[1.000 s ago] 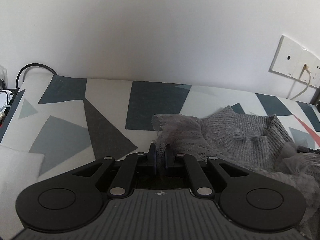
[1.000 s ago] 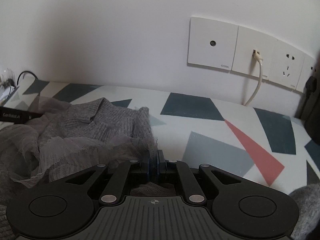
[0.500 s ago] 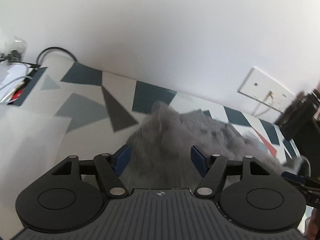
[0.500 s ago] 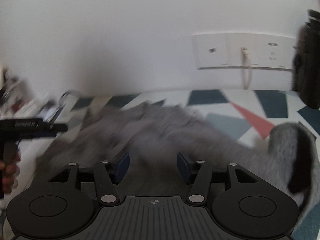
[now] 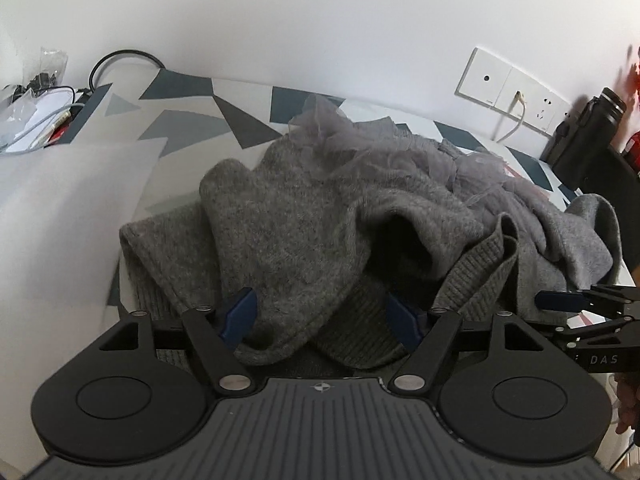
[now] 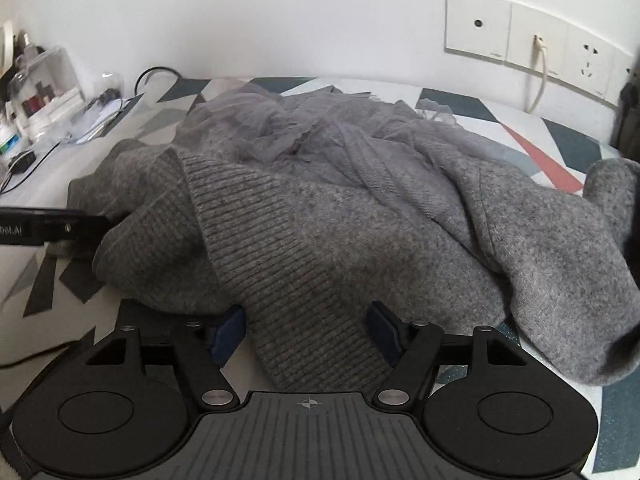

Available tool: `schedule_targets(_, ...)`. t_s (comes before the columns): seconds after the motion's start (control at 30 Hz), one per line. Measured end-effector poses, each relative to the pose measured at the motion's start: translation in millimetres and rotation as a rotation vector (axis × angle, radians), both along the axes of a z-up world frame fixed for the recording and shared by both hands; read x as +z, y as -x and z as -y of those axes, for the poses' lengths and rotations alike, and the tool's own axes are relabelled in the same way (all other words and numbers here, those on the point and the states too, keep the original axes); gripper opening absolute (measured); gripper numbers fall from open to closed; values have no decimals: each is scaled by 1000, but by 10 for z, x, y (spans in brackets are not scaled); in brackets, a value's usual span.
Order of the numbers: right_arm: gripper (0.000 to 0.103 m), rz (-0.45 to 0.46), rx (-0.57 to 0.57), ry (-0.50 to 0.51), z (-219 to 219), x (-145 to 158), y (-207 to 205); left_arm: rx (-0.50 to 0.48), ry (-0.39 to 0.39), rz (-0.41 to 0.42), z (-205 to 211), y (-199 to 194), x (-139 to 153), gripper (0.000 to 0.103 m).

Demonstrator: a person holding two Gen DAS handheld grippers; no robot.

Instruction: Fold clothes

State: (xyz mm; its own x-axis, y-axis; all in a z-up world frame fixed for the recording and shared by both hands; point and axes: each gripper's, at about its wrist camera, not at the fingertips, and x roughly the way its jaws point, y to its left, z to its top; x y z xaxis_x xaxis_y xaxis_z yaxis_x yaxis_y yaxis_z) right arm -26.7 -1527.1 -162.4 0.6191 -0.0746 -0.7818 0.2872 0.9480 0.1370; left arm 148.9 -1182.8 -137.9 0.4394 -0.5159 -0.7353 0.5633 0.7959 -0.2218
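Grey knit sweater (image 5: pixel 304 236) with tulle trim heaped, rumpled, on patterned tabletop (image 6: pixel 560 140). No clean fold visible; most folding left. Left gripper (image 5: pixel 322 314) and right gripper (image 6: pixel 306 330) spread wide, gripping nothing, hem lying between fingers.

A patterned cloth (image 6: pixel 532 136) of grey, teal and red triangles is covering the tabletop. White wall sockets (image 6: pixel 532 30) are sitting on the wall, with a white cable (image 6: pixel 541 76) hanging from one. A black cable (image 5: pixel 120 60) is looping at the far left, near cluttered clear boxes (image 6: pixel 44 88). A black bottle (image 5: pixel 592 124) is standing at the right.
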Motion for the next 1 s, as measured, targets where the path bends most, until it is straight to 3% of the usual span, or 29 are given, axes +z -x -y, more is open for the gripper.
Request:
schedule_targets(0.3, 62, 7, -25, 39, -44, -43, 5, -54, -62, 94, 119, 110, -101, 79)
schedule_targets(0.5, 62, 1, -92, 11, -15, -21, 54, -108, -145, 159, 236, 227, -144, 90)
schedule_targets(0.73, 62, -10, -197, -2, 49, 7, 188, -109, -167, 132, 266, 198, -167, 103)
schedule_targets(0.83, 62, -26, -234, 14, 73, 15, 243, -94, -225, 128, 312, 174, -183, 103)
schedule_targets(1.0, 62, -40, -286, 31, 108, 15, 349, -81, -248, 107, 325, 147, -180, 103)
